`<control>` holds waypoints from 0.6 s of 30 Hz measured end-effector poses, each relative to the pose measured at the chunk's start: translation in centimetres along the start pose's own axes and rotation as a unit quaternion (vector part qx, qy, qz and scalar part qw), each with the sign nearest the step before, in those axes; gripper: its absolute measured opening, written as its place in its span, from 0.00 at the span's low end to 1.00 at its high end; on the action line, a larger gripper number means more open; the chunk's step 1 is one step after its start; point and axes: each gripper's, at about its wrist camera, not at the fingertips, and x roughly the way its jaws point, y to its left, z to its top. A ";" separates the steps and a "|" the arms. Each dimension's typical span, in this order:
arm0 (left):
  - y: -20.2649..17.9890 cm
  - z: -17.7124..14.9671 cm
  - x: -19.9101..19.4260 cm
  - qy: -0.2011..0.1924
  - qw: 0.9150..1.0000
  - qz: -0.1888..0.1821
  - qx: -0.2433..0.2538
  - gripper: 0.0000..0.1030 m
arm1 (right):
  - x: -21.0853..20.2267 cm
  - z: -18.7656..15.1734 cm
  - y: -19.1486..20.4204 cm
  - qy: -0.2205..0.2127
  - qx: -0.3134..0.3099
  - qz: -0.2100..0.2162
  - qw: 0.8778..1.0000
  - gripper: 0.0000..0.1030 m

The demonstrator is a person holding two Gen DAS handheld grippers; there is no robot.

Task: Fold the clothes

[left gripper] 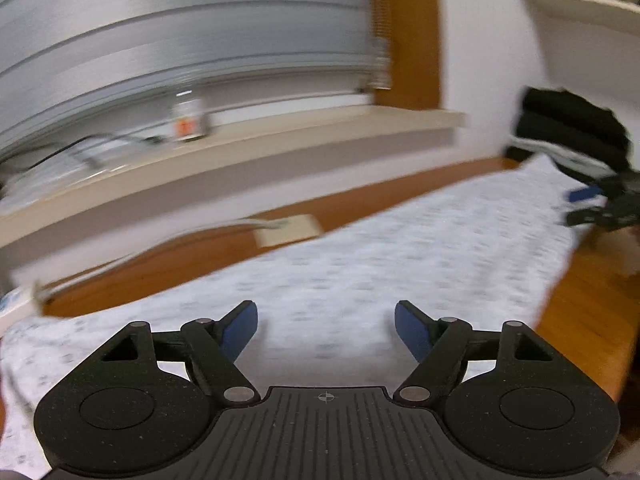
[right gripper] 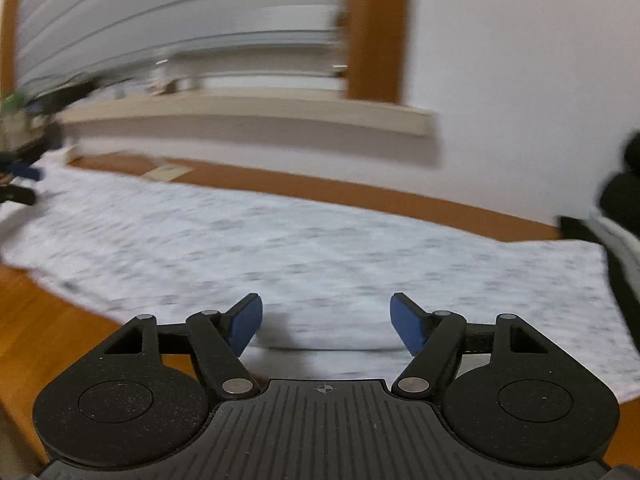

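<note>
A white garment with a small grey print [left gripper: 360,272] lies spread flat on the wooden table [left gripper: 584,312]. In the left wrist view my left gripper [left gripper: 325,330] hovers over its near edge, open, nothing between the blue pads. The right gripper [left gripper: 588,204] shows at the far right of that view, over the cloth's end. In the right wrist view the same garment [right gripper: 320,248] stretches across the table [right gripper: 48,320], and my right gripper [right gripper: 326,326] stands open above its near edge. The left gripper [right gripper: 20,184] appears at the far left. Both views are motion-blurred.
A stack of dark folded clothes [left gripper: 572,132] sits at the garment's right end, seen again in the right wrist view as dark clothes [right gripper: 624,208]. A window sill [left gripper: 240,136] with a small bottle [left gripper: 188,120] runs behind. A beige card [left gripper: 288,230] lies on the table beyond the cloth.
</note>
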 end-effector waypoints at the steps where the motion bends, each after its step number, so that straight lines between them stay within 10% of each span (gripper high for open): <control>1: -1.1 0.0 0.0 -0.001 1.000 -0.008 0.008 0.74 | 0.0 0.2 1.0 0.001 -0.005 0.013 1.000 0.68; 11: -6.7 -1.6 -1.2 0.011 0.998 -0.034 0.054 0.20 | 0.5 2.1 12.2 -0.010 -0.111 0.126 0.986 0.64; 18: -8.2 -2.7 -2.0 0.015 0.995 -0.038 0.086 0.33 | 2.1 2.9 16.4 0.009 -0.165 0.146 0.975 0.24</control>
